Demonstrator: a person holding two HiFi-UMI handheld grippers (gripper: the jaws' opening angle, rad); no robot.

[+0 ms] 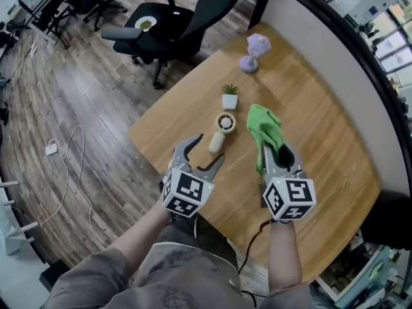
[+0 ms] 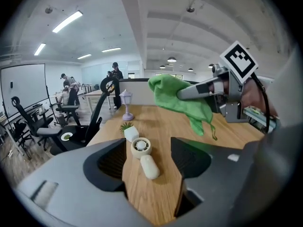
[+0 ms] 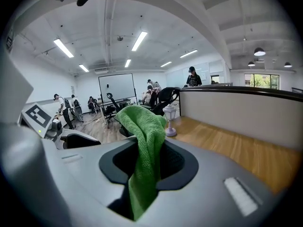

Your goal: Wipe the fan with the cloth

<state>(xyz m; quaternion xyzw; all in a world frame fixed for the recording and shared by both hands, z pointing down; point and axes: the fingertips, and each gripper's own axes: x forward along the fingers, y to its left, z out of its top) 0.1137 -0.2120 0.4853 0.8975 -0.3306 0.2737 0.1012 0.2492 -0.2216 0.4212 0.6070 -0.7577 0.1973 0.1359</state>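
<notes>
A small cream hand-held fan (image 1: 222, 129) lies flat on the wooden table (image 1: 322, 172), its round head toward the far side. My left gripper (image 1: 209, 149) hovers just before the fan's handle, open, nothing between its fingers. In the left gripper view the fan (image 2: 142, 148) lies between and beyond the open jaws of that gripper (image 2: 149, 163). My right gripper (image 1: 275, 148) is shut on a green cloth (image 1: 264, 126), held above the table to the right of the fan. The cloth (image 3: 144, 141) hangs through that gripper's jaws (image 3: 147, 163), and the left gripper view shows it too (image 2: 182, 100).
Just beyond the fan a small plant stands in a white pot (image 1: 230, 98), and farther back is a purple lantern lamp (image 1: 255, 51). A black office chair (image 1: 167, 24) stands off the table's far left edge. A partition wall (image 1: 335, 63) runs along the right side. People stand far off.
</notes>
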